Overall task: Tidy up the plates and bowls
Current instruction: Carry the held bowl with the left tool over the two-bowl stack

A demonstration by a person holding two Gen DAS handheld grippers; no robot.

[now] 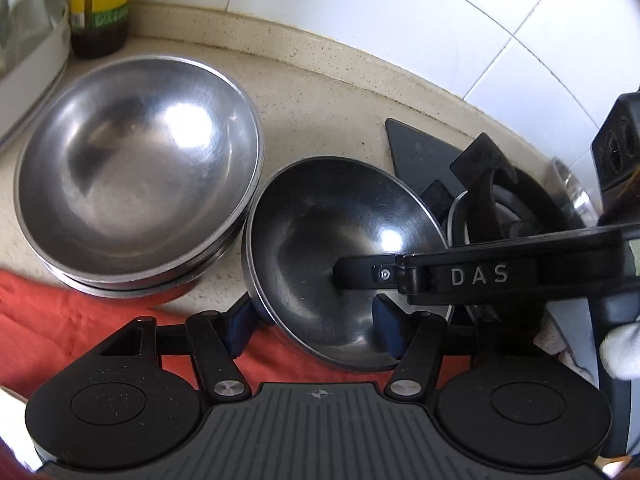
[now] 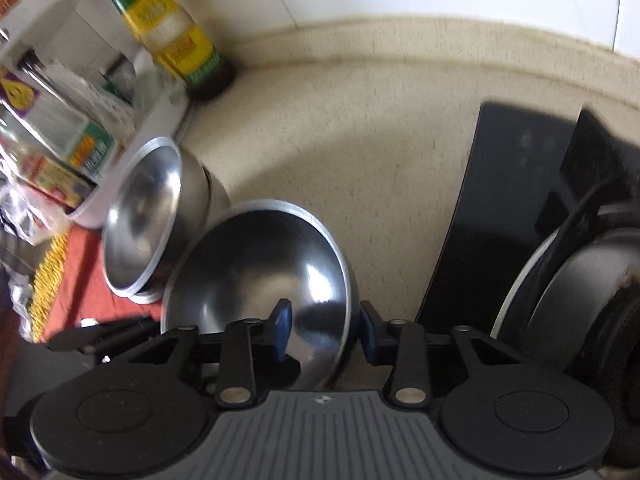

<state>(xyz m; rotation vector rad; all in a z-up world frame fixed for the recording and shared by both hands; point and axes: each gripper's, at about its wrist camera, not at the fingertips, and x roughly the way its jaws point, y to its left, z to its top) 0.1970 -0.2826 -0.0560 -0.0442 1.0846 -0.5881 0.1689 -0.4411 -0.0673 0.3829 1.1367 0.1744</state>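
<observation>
A small steel bowl (image 1: pixel 320 240) (image 2: pixel 248 272) sits on the beige counter, its near edge over a red cloth (image 1: pixel 60 320). Left of it stands a stack of larger steel bowls (image 1: pixel 136 160) (image 2: pixel 140 216). My left gripper (image 1: pixel 314 330) straddles the small bowl's near rim: its left pad is outside the wall and its right pad is inside, with room between them. My right gripper (image 2: pixel 325 332) straddles the bowl's right rim, with one pad inside, one outside and a gap showing. In the left wrist view, one of its fingers (image 1: pixel 440 276) reaches into the bowl from the right.
A black stove top (image 1: pixel 416 148) (image 2: pixel 480 220) with a grate and a dark pot (image 2: pixel 580 280) lies right of the bowl. A sauce bottle (image 1: pixel 100 8) (image 2: pixel 176 40) and a white tray (image 1: pixel 36 52) of packets stand at the back left, by the tiled wall.
</observation>
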